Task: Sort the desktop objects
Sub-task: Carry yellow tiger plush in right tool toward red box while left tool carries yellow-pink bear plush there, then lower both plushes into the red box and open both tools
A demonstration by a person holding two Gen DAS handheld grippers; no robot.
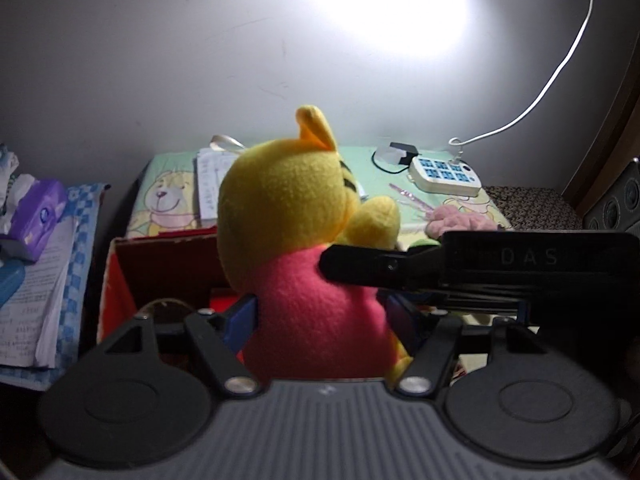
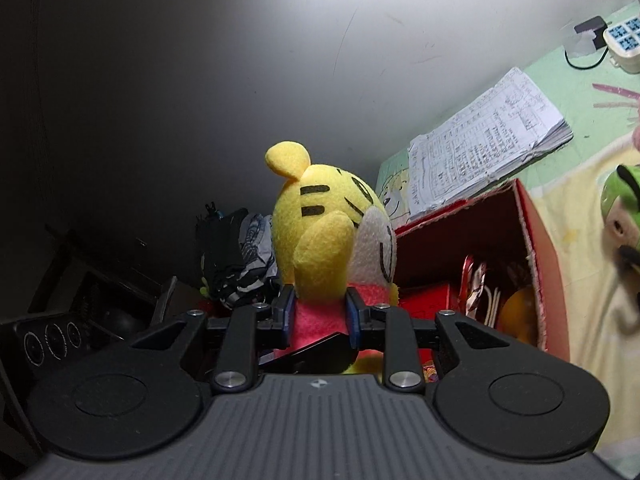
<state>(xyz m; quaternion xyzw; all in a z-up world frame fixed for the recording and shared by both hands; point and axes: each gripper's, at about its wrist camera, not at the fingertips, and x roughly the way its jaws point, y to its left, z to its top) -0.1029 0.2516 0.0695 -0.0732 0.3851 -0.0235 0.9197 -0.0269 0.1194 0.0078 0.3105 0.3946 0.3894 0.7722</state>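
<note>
Left wrist view: left hand-held gripper (image 1: 322, 320) clamped partway open on the pink body of a yellow plush tiger (image 1: 304, 240), blue pads (image 1: 240, 320) pressing its sides, toy filling frame centre, seen from behind. Right hand-held gripper (image 1: 460, 268) reaching in from the right edge, black finger against the toy's side. Beneath and behind the toy, a red cardboard box (image 1: 160, 264). Further back on the worktop (image 1: 360, 160), a white power strip (image 1: 444, 176) at upper right, a pink plush (image 1: 460, 222) just below it, a paper stack (image 1: 208, 184) left of the toy's head. Purple tissue pack (image 1: 38, 216) at far left.

Right wrist view: right hand-held gripper (image 2: 320, 316) closed narrowly on the same plush tiger (image 2: 332, 232) at its pink waist, held upright at frame centre. Red cardboard box (image 2: 540, 248) open at right, notebook (image 2: 488, 140) resting on its far rim. Green plush (image 2: 622, 208) at right edge
</note>
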